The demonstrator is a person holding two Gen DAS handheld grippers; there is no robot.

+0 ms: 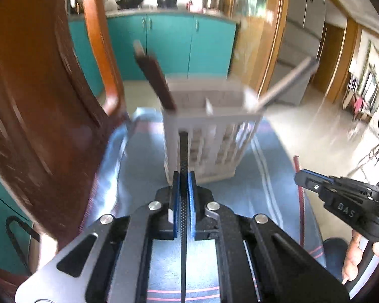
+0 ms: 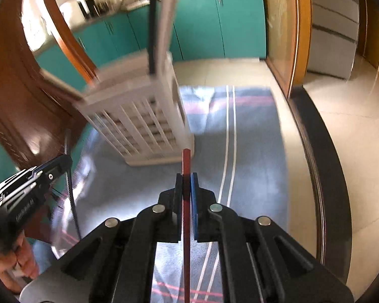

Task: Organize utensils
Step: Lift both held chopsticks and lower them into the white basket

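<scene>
The left gripper [image 1: 184,189] is clamped on a thin black textured stick [image 1: 183,151], and the right gripper [image 2: 186,186], whose body reads "DAS" in the left wrist view, is clamped on a thin red stick [image 2: 186,166]. Both hover above the blue striped cloth [image 2: 255,136], just before the white slatted utensil caddy [image 1: 209,141], where a brown handle [image 1: 155,80] and a grey handle [image 1: 285,80] stand.

Left tongs [image 1: 184,189] clamped on black textured stick [image 1: 183,156], white slatted caddy [image 1: 209,146] ahead, blue cloth [image 1: 265,176] beneath
</scene>
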